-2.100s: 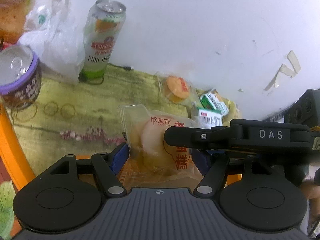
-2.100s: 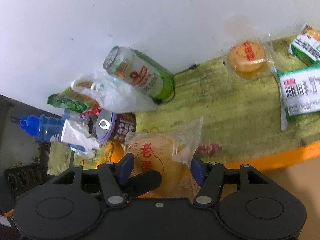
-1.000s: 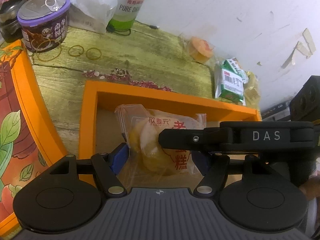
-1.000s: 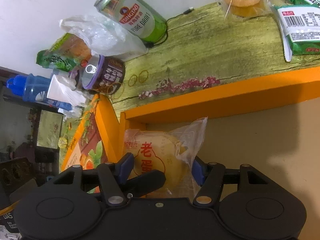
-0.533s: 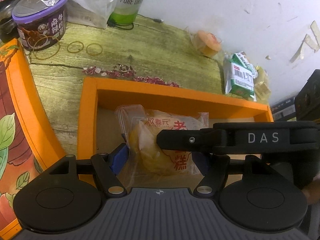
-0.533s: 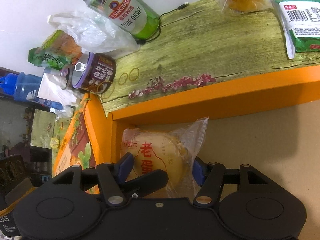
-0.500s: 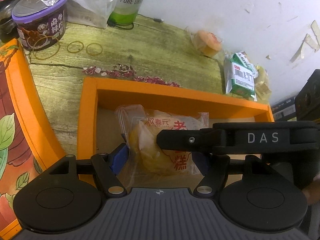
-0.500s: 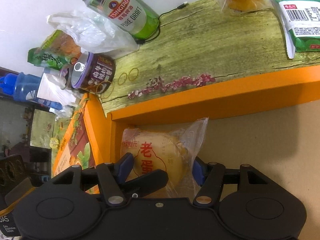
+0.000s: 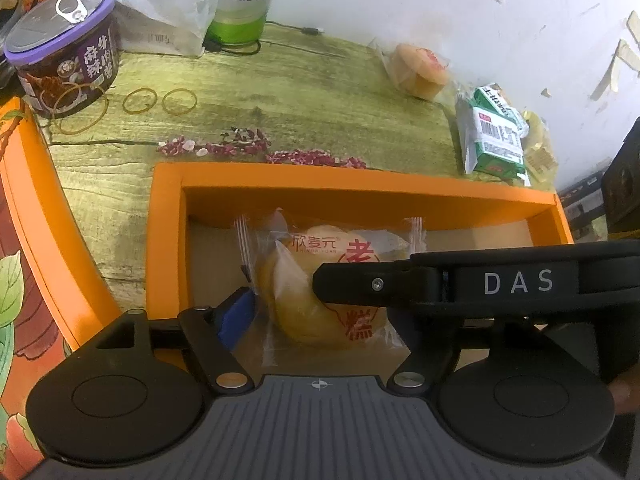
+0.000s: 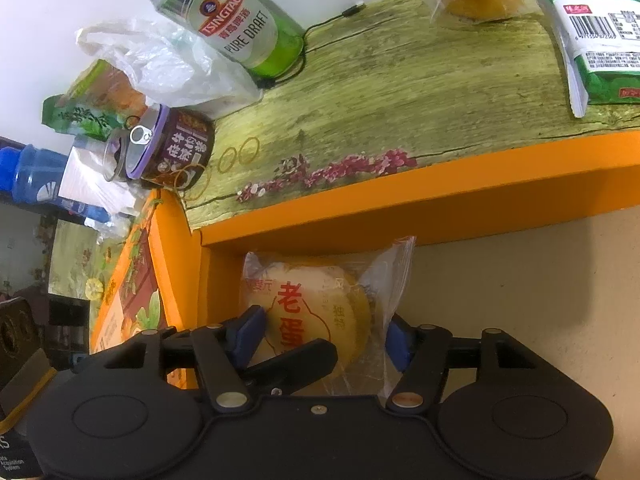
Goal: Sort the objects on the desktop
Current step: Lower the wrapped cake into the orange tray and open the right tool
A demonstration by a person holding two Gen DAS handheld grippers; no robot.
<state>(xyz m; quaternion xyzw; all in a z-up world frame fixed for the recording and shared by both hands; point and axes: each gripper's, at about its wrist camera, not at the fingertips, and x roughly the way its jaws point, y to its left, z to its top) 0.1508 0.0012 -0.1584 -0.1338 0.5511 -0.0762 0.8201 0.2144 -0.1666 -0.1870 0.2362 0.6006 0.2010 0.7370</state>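
A wrapped round cake point(image 9: 304, 280) point(image 10: 316, 300) with red characters lies on the floor of the orange box point(image 9: 360, 186) point(image 10: 440, 200), in its left corner. My left gripper point(image 9: 320, 316) straddles it. Its jaws are opening and the blue left pad point(image 9: 236, 312) stands just off the wrapper; the other pad is hidden. My right gripper point(image 10: 324, 336) holds the same cake from the right, its blue pads point(image 10: 250, 332) still against the wrapper while its jaws begin opening. Its black body marked DAS point(image 9: 520, 282) crosses over the cake in the left wrist view.
On the green wood-grain tabletop point(image 9: 320, 92) behind the box: a beer can point(image 10: 240, 28), a purple-lidded tin point(image 9: 64, 52), rubber bands point(image 9: 160, 100), a wrapped small cake point(image 9: 420, 70), green packets point(image 9: 496, 136), a plastic bag point(image 10: 160, 64). The box lid point(image 9: 24, 240) lies left.
The cake came down over the box and now rests on its floor. The left gripper's blue pad has drawn away from the wrapper. The right gripper barely moved in the last half second.
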